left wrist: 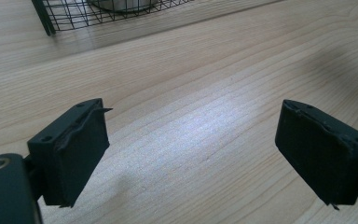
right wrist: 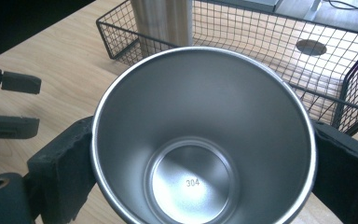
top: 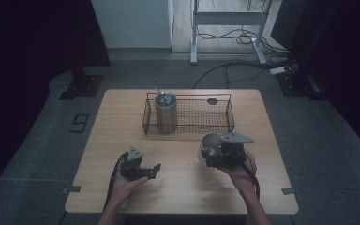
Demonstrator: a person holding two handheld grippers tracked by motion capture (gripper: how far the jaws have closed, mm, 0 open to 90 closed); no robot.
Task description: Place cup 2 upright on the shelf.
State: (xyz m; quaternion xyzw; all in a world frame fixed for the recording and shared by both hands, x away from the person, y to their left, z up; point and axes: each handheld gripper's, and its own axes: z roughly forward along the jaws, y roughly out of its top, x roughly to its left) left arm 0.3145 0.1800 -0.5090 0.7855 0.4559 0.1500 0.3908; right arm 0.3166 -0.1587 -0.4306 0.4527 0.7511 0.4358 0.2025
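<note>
Now | right fingers (right wrist: 200, 172) clamp steel cup (right wrist: 200, 140), base stamped "304" | left fingers (left wrist: 191, 154) apart, empty

We see a steel cup (right wrist: 200, 140), plain and shiny, with a rolled rim and "304" stamped on its inner base; it is empty; our right tool (top: 222, 152) clamps its sides, holding it tilted above the worktop (top: 183, 183), mouth turned toward the wire basket (top: 225, 123) just beyond.
</note>
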